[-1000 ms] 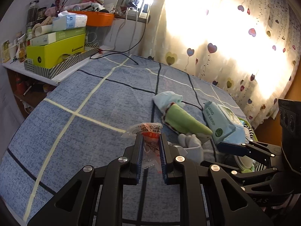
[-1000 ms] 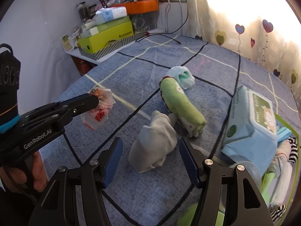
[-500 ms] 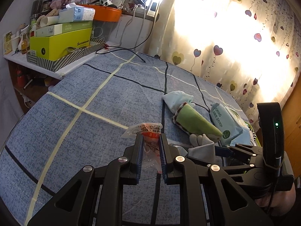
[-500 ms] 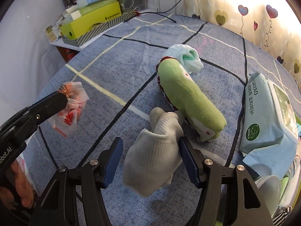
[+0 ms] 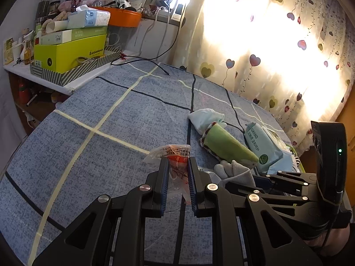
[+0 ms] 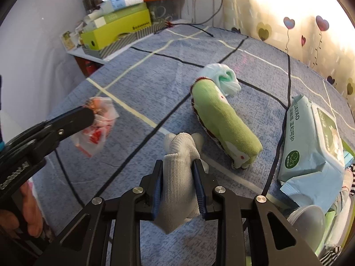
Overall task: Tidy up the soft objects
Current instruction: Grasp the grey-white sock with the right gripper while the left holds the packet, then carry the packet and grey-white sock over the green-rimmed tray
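Right gripper (image 6: 178, 166), jaws just closed, pinches the soft grey knitted sock (image 6: 177, 177) lying on the blue checked bedspread (image 6: 144, 84); left gripper (image 5: 177, 166) clamps a crinkled clear-and-red plastic bag (image 5: 176, 161). Compressible fabric may slip free on lifting.

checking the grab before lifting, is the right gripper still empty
No, the right gripper has just been closing and its pads now press both sides of the grey sock on the blue bedspread.
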`<state>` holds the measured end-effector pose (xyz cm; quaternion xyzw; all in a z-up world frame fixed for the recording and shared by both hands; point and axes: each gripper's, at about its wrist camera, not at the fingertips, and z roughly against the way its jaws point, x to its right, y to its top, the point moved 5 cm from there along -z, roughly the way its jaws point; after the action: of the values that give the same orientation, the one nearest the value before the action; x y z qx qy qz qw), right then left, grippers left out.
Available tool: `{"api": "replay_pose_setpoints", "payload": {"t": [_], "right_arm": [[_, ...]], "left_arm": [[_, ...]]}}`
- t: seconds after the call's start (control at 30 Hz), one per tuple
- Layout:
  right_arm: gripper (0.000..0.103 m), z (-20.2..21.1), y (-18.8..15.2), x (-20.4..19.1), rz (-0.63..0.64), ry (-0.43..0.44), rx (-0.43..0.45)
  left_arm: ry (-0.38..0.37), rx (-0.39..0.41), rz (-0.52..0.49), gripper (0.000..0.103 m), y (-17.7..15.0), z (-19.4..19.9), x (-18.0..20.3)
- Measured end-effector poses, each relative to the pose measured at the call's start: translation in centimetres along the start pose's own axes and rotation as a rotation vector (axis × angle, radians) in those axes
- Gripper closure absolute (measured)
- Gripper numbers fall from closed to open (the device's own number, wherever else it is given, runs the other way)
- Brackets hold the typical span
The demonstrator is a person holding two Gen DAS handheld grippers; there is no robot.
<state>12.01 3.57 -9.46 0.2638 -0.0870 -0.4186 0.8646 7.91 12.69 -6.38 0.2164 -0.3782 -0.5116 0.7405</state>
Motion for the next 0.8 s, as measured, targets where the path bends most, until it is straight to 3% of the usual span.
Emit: {"api": "replay_pose_setpoints", "payload": {"t": [0.43,0.8], "right_arm": [[0.078,3.9,0.5,-1.1,0.028,0.012,0.085],[0.079,7.2,1.2,-1.3,0.037,-0.055,0.137]], "left_arm": [[-0.034,0.026,-0.001,0.086,0.2,1.1,0.5],[-0.113,0.069,-0.001,0.086,0.7,2.3,0.9]]}}
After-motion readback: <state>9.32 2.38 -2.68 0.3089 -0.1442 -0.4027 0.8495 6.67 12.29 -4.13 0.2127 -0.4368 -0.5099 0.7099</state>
